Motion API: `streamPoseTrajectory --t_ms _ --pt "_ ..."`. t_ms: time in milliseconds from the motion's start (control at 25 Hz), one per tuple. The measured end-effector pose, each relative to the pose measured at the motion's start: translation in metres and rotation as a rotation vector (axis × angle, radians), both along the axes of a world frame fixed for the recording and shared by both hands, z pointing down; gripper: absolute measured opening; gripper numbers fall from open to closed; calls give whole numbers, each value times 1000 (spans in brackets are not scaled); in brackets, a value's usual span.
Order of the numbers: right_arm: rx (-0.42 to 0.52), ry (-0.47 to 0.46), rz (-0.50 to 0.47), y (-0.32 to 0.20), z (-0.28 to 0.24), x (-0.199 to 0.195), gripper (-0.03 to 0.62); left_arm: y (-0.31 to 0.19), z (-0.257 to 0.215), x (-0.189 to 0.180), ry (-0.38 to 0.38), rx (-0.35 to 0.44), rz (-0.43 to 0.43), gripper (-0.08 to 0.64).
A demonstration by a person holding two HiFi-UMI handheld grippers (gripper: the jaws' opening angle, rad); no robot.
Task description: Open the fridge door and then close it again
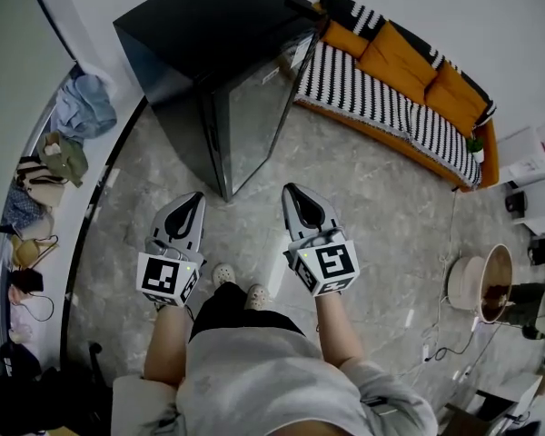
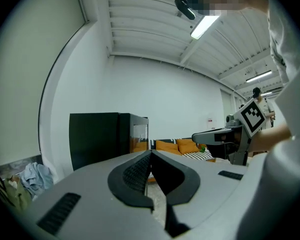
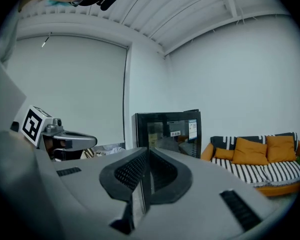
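Observation:
A black fridge (image 1: 209,53) stands on the floor ahead of me, its glass door (image 1: 259,107) closed. The same fridge (image 2: 105,136) shows ahead in the left gripper view, and its glass front (image 3: 170,131) faces the right gripper view. My left gripper (image 1: 195,198) hangs short of the fridge's near corner, jaws shut with nothing between them. My right gripper (image 1: 291,189) is level with it, off the door side, also shut and empty. Neither touches the fridge. Each gripper's own view shows its pads meeting at the tip, left gripper (image 2: 150,154) and right gripper (image 3: 147,151).
A sofa (image 1: 400,80) with orange cushions and a striped cover runs behind and right of the fridge. Clothes and bags (image 1: 59,153) line the left wall. A round basin (image 1: 490,284) and cables lie at the right. My feet (image 1: 236,284) stand on the marble floor.

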State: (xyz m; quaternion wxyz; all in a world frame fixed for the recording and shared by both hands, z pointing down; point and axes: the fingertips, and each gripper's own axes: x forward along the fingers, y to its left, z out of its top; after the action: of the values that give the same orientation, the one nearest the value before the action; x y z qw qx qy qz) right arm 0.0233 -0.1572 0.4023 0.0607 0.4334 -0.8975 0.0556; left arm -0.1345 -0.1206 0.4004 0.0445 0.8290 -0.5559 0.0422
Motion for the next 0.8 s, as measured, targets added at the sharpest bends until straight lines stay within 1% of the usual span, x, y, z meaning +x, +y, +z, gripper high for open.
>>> streamPoseTrajectory --t_ms 240,400,680,800 --pt "-63 11 20 -6 33 -3 25 -8 32 0 5 -64 17 14" --pt "-100 18 37 -7 53 -1 25 -12 56 -2 -4 -108 29 14" --pt "-132 16 50 -10 71 -2 25 -28 86 -4 -9 -154 47 14" --pt "-139 14 58 -13 74 -3 25 -38 98 -3 -23 -172 60 15"
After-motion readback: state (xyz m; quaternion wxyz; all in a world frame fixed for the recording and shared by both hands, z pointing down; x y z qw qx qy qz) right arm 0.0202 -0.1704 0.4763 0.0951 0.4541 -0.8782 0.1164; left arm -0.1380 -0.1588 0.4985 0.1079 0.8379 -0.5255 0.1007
